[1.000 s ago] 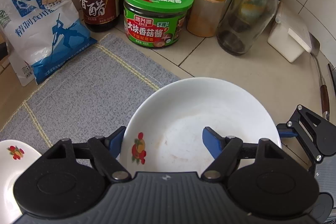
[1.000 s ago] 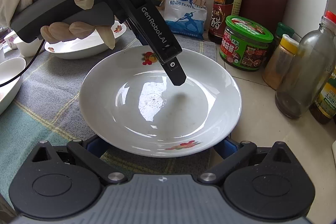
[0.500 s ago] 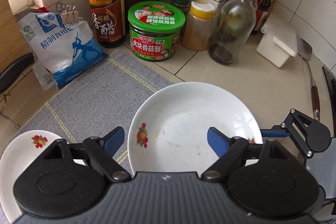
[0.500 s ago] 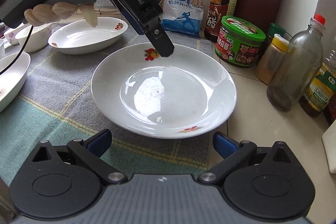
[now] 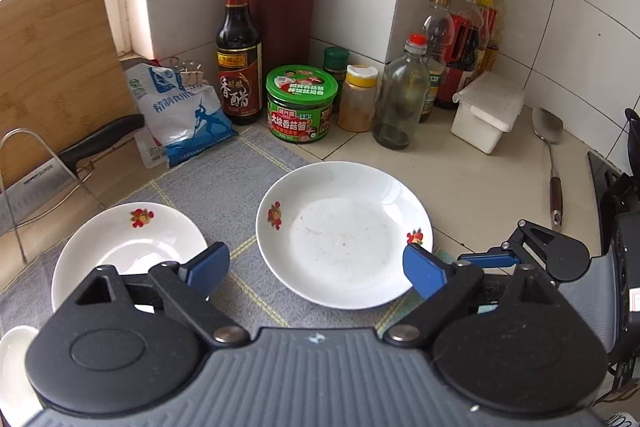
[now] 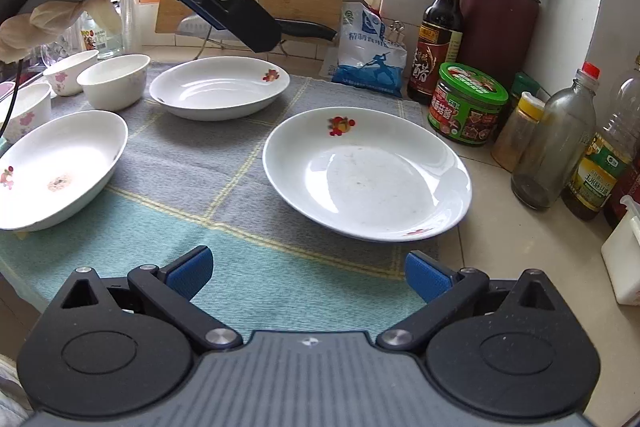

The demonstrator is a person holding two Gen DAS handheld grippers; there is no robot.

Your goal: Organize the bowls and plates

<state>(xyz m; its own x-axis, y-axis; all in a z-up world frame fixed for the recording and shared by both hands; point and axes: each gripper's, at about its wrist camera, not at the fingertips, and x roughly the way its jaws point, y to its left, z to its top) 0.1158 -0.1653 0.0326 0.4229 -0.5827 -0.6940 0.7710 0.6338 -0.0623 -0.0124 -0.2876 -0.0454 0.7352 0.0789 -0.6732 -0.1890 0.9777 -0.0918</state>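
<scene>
Three white plates on grey-green cloth point(image 6: 224, 195) over tiled surface point(image 6: 520, 251): right plate point(image 6: 366, 173) at cloth's right edge, far plate point(image 6: 219, 91), left plate point(image 6: 56, 167). Two bowls point(image 6: 114, 79) behind. Left gripper point(image 5: 316, 269) jaws opening, gripping nothing, above right plate. Right gripper point(image 6: 306, 273) jaws spread, empty.
</scene>
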